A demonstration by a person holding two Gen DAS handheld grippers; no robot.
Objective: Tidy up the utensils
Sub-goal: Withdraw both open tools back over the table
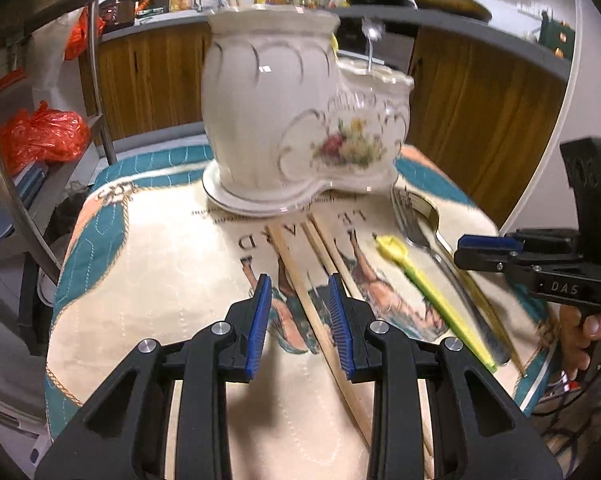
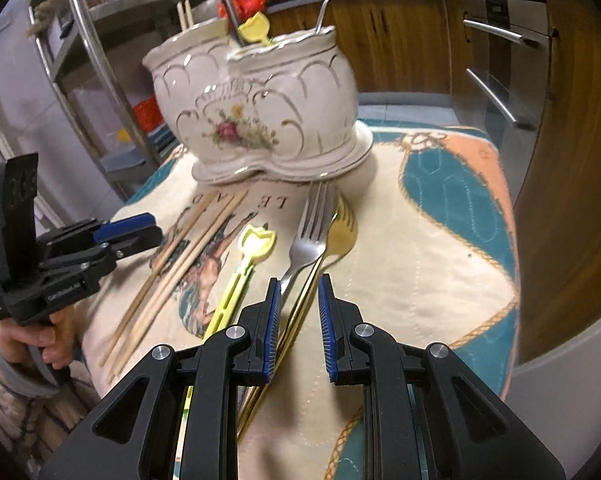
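Note:
A white flowered two-pot ceramic holder (image 1: 296, 120) (image 2: 260, 108) stands at the far end of the cloth; chopsticks, a yellow utensil and a metal one stick out of it. Wooden chopsticks (image 1: 300, 276) (image 2: 180, 256), a yellow plastic utensil (image 1: 420, 276) (image 2: 240, 268), a silver fork (image 1: 412, 220) (image 2: 308, 236) and a gold fork (image 2: 336, 236) lie on the cloth. My left gripper (image 1: 300, 320) is open and empty above one chopstick. My right gripper (image 2: 298, 320) is open and empty above the gold fork's handle.
The patterned cloth (image 2: 420, 240) covers a small round table. A metal rack (image 1: 40, 120) with orange bags stands left. Wooden cabinets (image 2: 560, 120) and a cluttered counter lie behind. Each gripper shows in the other's view, the right one (image 1: 512, 256) and the left one (image 2: 112, 240).

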